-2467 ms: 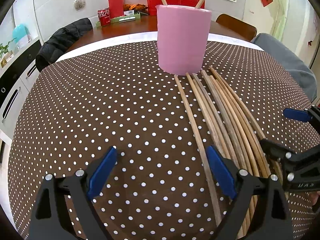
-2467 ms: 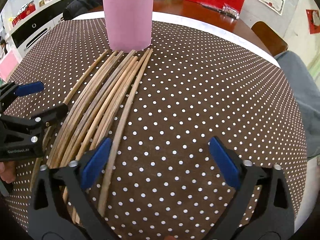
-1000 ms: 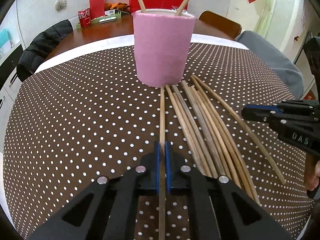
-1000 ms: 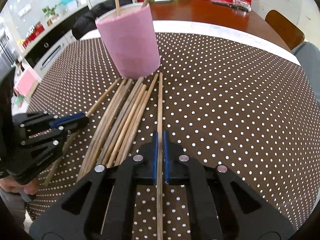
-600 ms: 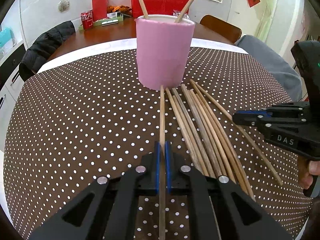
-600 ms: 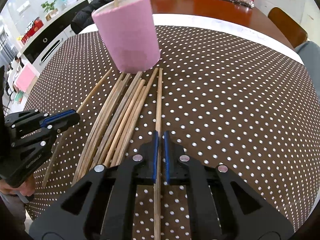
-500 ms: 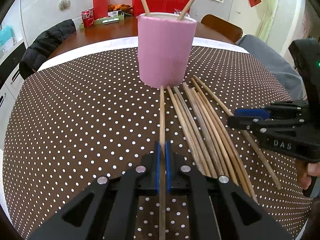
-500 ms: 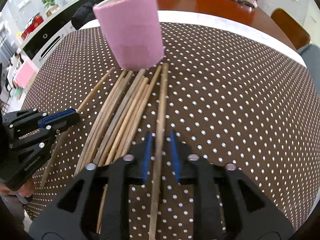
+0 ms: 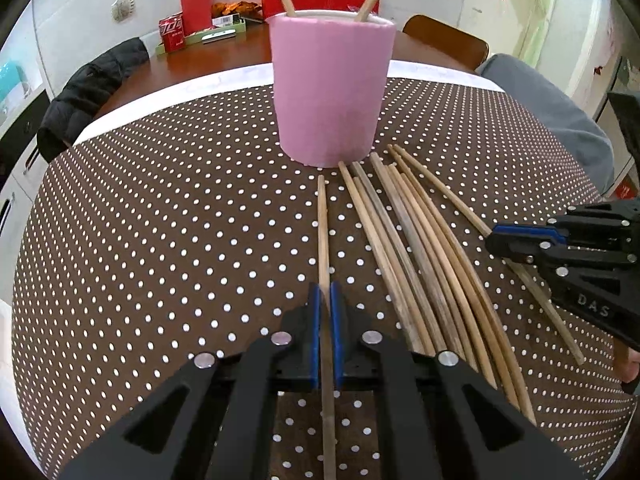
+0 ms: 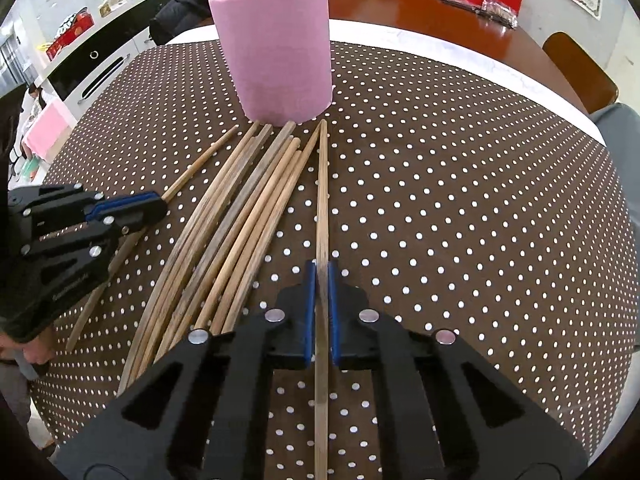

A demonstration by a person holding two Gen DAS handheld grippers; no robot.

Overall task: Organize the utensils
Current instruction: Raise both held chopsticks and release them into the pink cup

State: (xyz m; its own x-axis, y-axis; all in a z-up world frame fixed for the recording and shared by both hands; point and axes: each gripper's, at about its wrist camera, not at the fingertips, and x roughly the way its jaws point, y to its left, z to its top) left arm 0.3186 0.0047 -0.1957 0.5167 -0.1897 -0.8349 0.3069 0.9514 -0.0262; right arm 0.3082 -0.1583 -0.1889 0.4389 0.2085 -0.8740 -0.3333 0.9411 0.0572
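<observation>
A pink cup (image 9: 330, 88) stands on the dotted tablecloth with two chopsticks in it; it also shows in the right wrist view (image 10: 276, 48). Several wooden chopsticks (image 9: 416, 256) lie in a row in front of it, also seen in the right wrist view (image 10: 240, 220). My left gripper (image 9: 325, 300) is shut on one chopstick (image 9: 322, 224) at the left of the row. My right gripper (image 10: 319, 280) is shut on one chopstick (image 10: 322, 192) at the right of the row. Both held chopsticks point at the cup's base.
The brown white-dotted tablecloth (image 9: 160, 240) covers a round table. Behind it a wooden table (image 9: 224, 48) carries red boxes and a can. A black jacket (image 9: 88, 88) hangs on a chair at the left, and a wooden chair (image 10: 580, 68) stands at the right.
Both grippers went from open to shut, each on one chopstick. The right jaws loosened briefly half a second ago and are shut again. Both held chopsticks have drawn slightly back from the cup.
</observation>
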